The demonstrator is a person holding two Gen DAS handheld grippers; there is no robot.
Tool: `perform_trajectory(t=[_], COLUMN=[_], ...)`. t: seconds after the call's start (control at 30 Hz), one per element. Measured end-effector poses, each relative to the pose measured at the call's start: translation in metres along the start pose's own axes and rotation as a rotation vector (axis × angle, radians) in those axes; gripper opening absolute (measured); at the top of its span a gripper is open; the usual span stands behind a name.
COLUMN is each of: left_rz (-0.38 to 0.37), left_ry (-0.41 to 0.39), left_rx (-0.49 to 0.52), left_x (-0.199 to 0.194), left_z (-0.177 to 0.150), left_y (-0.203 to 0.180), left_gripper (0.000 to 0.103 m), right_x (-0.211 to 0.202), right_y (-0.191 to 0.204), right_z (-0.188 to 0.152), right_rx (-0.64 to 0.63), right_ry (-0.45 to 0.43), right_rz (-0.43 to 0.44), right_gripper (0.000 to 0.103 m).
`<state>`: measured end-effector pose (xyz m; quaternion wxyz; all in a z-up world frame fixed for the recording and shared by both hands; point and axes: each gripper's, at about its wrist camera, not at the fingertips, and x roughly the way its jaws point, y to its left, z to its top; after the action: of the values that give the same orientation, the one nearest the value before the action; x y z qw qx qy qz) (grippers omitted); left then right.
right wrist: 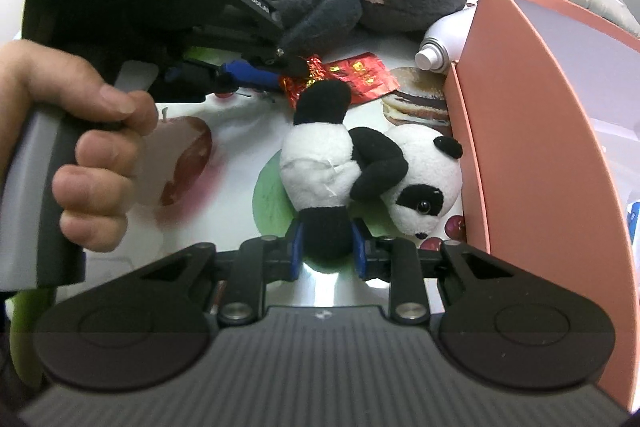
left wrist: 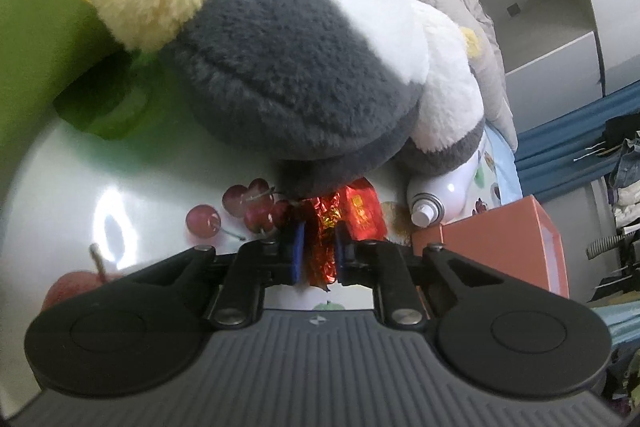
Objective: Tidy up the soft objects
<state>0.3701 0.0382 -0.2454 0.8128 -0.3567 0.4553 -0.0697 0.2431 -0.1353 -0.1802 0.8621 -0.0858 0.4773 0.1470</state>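
Indoors, on a glossy fruit-print tabletop (right wrist: 240,131), the right gripper (right wrist: 328,247) pinches the panda plush (right wrist: 320,163) by its leg, while the left gripper (left wrist: 318,251) pinches a red foil wrapper (left wrist: 322,259).

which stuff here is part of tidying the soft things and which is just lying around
Job: panda plush in right gripper; red foil packet in left gripper; grey and white plush; green plush; pink box.

Lying about: spray bottle.
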Motion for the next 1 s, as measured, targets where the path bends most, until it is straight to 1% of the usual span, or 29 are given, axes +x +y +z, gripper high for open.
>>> perform_trajectory(t=[0.23,0.6,0.8,0.93,1.0], left_rz=[0.043,0.113,0.137,0.132,0.125], left_ry=[-0.023,-0.037,-0.021,-0.012,0.015], left_rx=[0.011,0.021,0.025,0.024,0.033], left_x=[-0.031,-0.097,-0.128,-0.146,-0.148], left_z=[-0.019,-0.069,-0.102,-0.119,-0.126], left_y=[0.005,0.025,0.037,0.041,0.040], left_gripper=[0.013,0.008,0.007,0.007,0.007], right_x=[-0.012,-0.042,-0.055,-0.066,-0.067], right_y=[0.005,0.026,0.032,0.035,0.034], right_z=[-0.007,-0.033,-0.045,-0.052,-0.055], right_rx=[-0.012,-0.075,-0.093,-0.087,-0.072], right_ry=[-0.002,0.014,0.018,0.022,0.030], right_rz=[0.010,0.046,0.054,0.071,0.065], right_gripper=[0.028,0.028,0.029,0.029,0.030])
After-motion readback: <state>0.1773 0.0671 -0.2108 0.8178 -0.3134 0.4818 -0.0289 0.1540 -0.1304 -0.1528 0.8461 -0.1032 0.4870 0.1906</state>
